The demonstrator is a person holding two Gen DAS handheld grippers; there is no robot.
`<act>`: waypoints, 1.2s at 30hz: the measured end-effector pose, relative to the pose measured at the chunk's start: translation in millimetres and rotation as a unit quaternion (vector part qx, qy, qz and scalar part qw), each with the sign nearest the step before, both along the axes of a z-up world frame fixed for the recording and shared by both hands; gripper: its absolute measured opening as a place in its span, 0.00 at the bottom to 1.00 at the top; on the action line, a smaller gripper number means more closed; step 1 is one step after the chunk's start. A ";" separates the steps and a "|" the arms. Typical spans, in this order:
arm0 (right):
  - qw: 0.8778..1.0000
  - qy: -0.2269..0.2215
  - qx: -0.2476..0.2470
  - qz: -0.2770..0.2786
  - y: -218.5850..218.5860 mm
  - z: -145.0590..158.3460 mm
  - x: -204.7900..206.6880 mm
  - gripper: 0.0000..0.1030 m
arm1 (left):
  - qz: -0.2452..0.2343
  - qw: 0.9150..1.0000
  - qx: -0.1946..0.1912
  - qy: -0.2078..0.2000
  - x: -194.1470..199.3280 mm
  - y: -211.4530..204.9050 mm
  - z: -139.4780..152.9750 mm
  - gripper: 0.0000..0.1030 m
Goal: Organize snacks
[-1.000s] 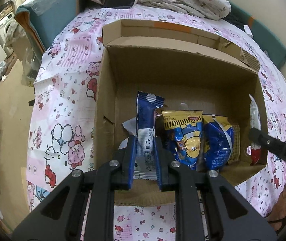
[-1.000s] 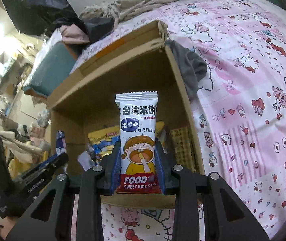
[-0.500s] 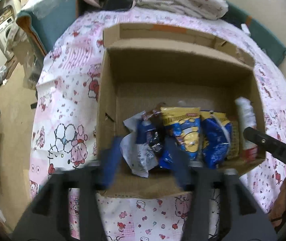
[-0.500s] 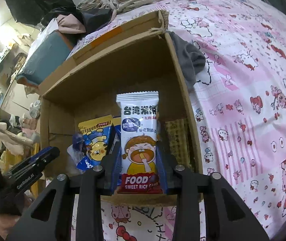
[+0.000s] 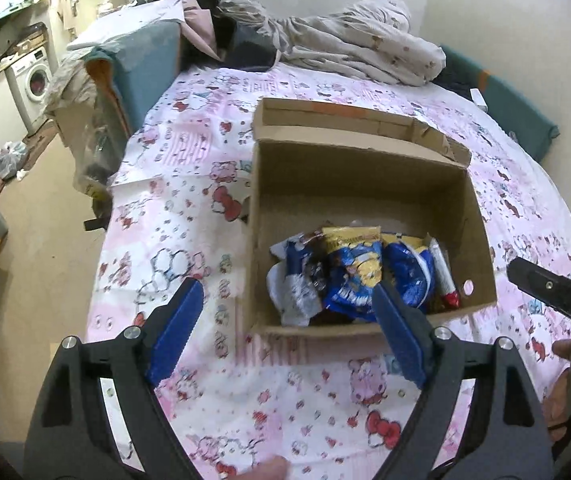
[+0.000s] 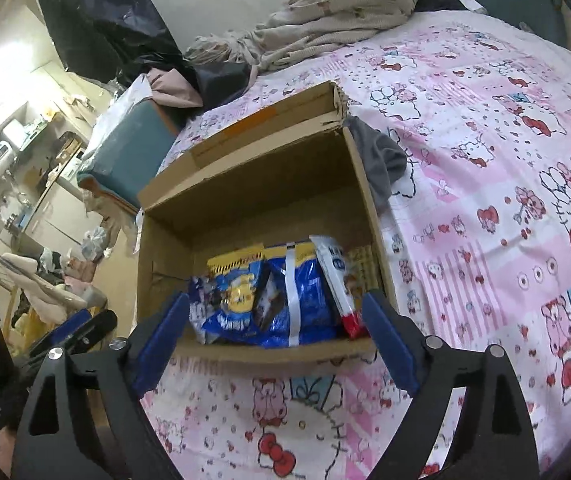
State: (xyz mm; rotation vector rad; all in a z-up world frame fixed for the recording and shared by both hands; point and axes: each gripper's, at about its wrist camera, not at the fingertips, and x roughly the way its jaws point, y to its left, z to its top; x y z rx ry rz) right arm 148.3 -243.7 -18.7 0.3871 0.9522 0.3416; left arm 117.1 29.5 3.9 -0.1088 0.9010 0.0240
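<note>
**Both tongs empty above the snack box**

The left gripper and right gripper both gape wide, holding nothing. Just ahead of their tips, the open brown cardboard box holds blue-and-yellow snack bags and a white rice-cake packet with a red end, leaning in a row. I'd fetch the next packet and slot it upright beside them. No lettering reads clearly.
</note>
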 end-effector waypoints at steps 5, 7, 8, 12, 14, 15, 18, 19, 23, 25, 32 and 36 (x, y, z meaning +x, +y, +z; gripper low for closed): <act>1.000 0.006 -0.006 0.014 9.9 -0.6 -21.1 0.88 | 0.014 1.000 -0.006 0.007 -23.0 10.5 -6.9 0.81; 1.000 0.003 -0.015 0.016 14.0 -1.5 -29.7 0.88 | 0.017 1.000 -0.009 -0.001 -32.0 12.2 -5.4 0.81; 1.000 0.001 -0.017 0.018 16.0 -1.7 -33.9 0.88 | 0.019 1.000 -0.005 -0.004 -37.0 11.7 -3.8 0.81; 0.998 -0.021 -0.051 0.021 26.9 1.0 -50.8 0.92 | 0.017 1.000 -0.018 -0.013 -51.4 11.1 -1.5 0.85; 0.996 -0.043 -0.069 0.020 32.3 4.8 -59.4 0.96 | 0.018 0.999 -0.030 -0.015 -56.5 12.2 -2.2 0.98; 0.996 -0.053 -0.073 0.017 33.4 6.4 -62.8 0.97 | 0.020 0.999 -0.035 -0.018 -59.1 12.5 -2.2 1.00; 0.993 -0.074 -0.092 0.009 37.3 7.5 -70.6 0.99 | 0.024 0.999 -0.020 -0.025 -61.4 9.8 -1.8 1.00; 0.992 -0.079 -0.101 0.006 38.8 7.1 -72.3 1.00 | 0.026 0.999 -0.006 -0.025 -60.5 7.9 -2.1 1.00; 0.989 -0.089 -0.121 0.006 45.8 4.4 -74.6 1.00 | 0.034 0.999 0.014 -0.022 -57.9 5.6 -4.6 1.00; 0.988 -0.088 -0.126 0.005 47.0 2.8 -72.5 1.00 | 0.033 0.999 0.010 -0.024 -57.4 5.5 -5.2 1.00; 0.987 -0.087 -0.138 -0.004 48.2 0.1 -71.4 1.00 | 0.027 0.999 0.003 -0.024 -56.8 3.6 -5.7 1.00; 0.986 -0.092 -0.142 -0.007 48.0 2.2 -72.6 1.00 | 0.026 0.999 0.006 -0.026 -56.5 2.2 -4.8 1.00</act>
